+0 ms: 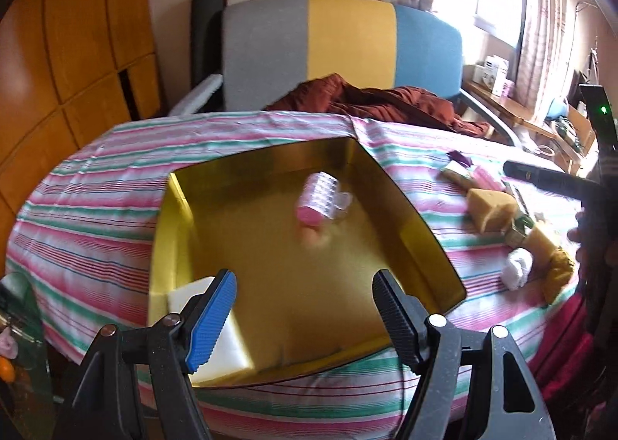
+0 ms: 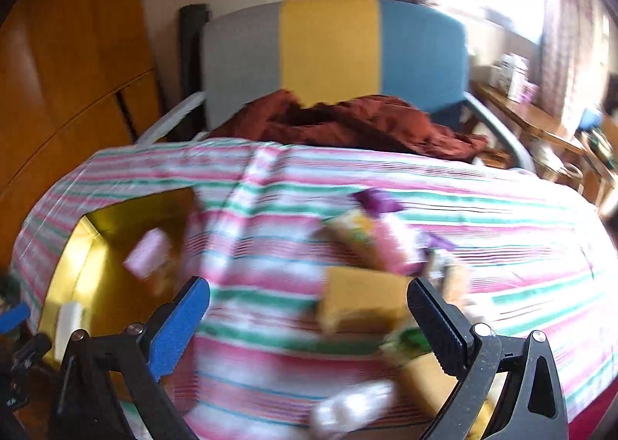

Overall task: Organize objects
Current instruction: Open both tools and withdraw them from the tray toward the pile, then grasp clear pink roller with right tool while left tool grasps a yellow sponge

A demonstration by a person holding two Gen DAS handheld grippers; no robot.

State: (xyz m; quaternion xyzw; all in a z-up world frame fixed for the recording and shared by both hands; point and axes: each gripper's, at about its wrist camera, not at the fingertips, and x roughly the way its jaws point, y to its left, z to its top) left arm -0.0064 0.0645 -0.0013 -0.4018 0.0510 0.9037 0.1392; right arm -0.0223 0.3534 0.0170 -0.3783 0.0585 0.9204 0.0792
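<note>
The left tool (image 1: 305,318) hangs released and empty over the gold box (image 1: 405,204), where a pink-capped bottle (image 1: 318,198) and a white block (image 1: 216,335) already lie. The right tool (image 2: 309,318) is also spread wide and empty, just short of a yellow sponge (image 2: 359,295) among loose items on the striped tabletop (image 2: 502,231). Judged from this, the sponge is next — centre it between the jaws, squeeze gently since foam gives, and lift clear of the neighbours.
</note>
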